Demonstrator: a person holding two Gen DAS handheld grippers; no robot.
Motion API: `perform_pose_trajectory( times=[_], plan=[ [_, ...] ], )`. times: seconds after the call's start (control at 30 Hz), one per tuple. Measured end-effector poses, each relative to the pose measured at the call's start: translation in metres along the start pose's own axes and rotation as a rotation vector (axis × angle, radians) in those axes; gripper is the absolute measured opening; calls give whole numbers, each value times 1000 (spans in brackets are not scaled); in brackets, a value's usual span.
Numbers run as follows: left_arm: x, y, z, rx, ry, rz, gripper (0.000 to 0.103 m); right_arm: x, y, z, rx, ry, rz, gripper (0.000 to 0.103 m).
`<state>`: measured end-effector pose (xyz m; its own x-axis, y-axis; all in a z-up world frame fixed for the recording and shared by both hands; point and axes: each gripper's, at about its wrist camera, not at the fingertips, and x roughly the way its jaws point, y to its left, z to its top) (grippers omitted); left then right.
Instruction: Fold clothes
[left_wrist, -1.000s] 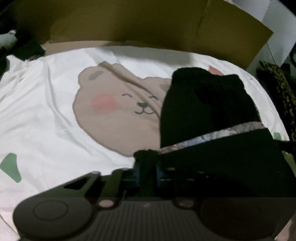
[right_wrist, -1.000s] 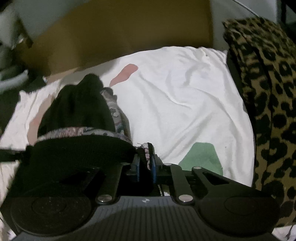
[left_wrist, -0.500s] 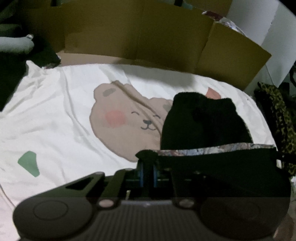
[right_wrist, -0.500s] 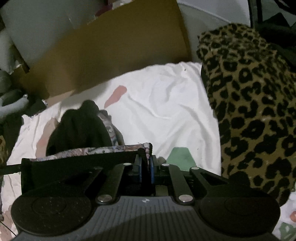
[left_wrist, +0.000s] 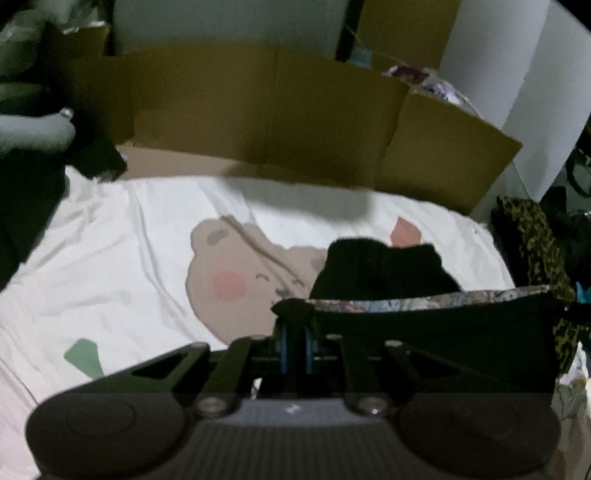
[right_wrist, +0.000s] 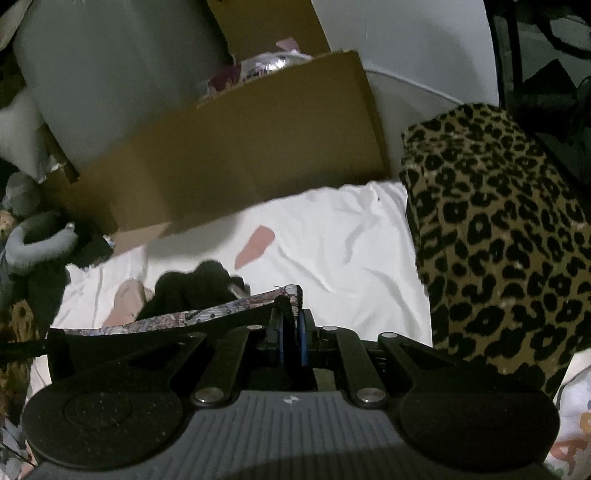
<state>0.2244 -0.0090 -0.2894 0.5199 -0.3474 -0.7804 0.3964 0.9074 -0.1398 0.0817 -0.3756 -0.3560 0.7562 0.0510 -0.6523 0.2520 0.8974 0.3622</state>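
Black cloth fills the gap between both pairs of jaws. I have the left gripper (left_wrist: 294, 334) closed down almost fully on one bunched corner of the black garment (left_wrist: 424, 325), and its blue pads press the fabric from either side, with a knot of cloth poking out just past the tips. The right gripper (right_wrist: 290, 332) pinches the opposite corner the same way, nearly shut, with the cloth sandwiched between its pads.

Between the two grips the garment's top edge runs taut, showing a patterned band (left_wrist: 424, 301) along it. In the left wrist view that band leads off to the right of the jaws; in the right wrist view it leads off to the left. Below the band the cloth hangs as a dark sheet, and its far end lies bunched on the white bedsheet (left_wrist: 110, 258).

Taking the sheet's printed bear face (left_wrist: 236, 280) as my landmark: the bunched end sits just right of the bear, covering its right edge, and close beside a pink patch (left_wrist: 404, 232). A brown cardboard wall (left_wrist: 277, 118) stands behind the bear, at the sheet's far edge. A leopard-print fabric (right_wrist: 498, 236) rises well to the right of the bear, at the sheet's right border.
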Motion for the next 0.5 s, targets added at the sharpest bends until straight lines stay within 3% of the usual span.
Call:
perform_pose_trajectory(
  times=[0.5],
  plan=[
    [2, -3, 46, 38, -67, 10, 9, 3, 18, 42, 5, -72, 8, 7]
  ],
)
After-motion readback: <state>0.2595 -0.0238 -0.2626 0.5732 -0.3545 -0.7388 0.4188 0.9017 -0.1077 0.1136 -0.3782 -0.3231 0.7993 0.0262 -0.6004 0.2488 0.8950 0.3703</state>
